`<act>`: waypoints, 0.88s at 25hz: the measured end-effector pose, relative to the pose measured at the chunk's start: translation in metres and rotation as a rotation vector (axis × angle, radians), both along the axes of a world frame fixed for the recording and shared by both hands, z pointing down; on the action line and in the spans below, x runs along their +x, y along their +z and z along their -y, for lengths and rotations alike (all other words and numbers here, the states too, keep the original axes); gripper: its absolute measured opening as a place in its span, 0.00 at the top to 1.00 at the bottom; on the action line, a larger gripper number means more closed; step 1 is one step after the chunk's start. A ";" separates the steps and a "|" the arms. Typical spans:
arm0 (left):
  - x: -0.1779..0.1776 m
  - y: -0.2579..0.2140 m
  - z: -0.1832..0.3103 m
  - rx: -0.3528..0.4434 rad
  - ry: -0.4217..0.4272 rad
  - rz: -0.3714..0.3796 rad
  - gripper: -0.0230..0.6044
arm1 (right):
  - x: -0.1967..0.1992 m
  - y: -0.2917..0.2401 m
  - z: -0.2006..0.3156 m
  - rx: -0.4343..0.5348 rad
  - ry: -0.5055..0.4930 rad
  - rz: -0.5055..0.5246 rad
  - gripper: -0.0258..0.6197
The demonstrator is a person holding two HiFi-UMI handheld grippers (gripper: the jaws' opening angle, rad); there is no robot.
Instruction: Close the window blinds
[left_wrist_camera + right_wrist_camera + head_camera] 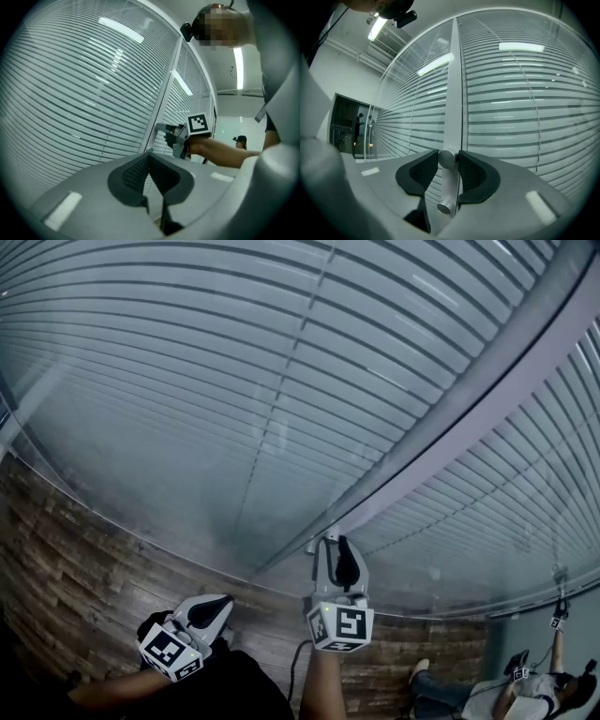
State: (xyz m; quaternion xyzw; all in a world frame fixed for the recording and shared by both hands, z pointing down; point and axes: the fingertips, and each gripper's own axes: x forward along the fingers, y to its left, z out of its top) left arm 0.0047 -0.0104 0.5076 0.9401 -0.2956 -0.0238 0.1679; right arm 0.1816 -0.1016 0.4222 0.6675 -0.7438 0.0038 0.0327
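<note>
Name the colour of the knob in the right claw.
Silver-grey metal knob; clearest in the right gripper view.

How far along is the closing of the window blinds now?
Done: the right hand-held gripper is at the round knob on the window frame, jaws clamped on it. In hand: probably turning that knob. Left: the blinds show dark gaps between slats, so they seem not fully closed. The left hand-held gripper is shut and empty.
</note>
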 end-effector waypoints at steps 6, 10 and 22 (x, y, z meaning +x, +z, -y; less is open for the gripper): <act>0.015 -0.011 -0.010 0.074 0.038 0.031 0.97 | -0.004 -0.005 -0.001 0.019 0.003 0.002 0.75; 0.005 -0.010 -0.008 0.068 0.009 0.026 0.97 | -0.002 -0.006 -0.002 0.036 0.012 0.011 0.75; -0.011 -0.005 -0.002 0.079 -0.006 0.037 0.97 | 0.000 0.000 0.002 0.012 0.025 -0.038 0.75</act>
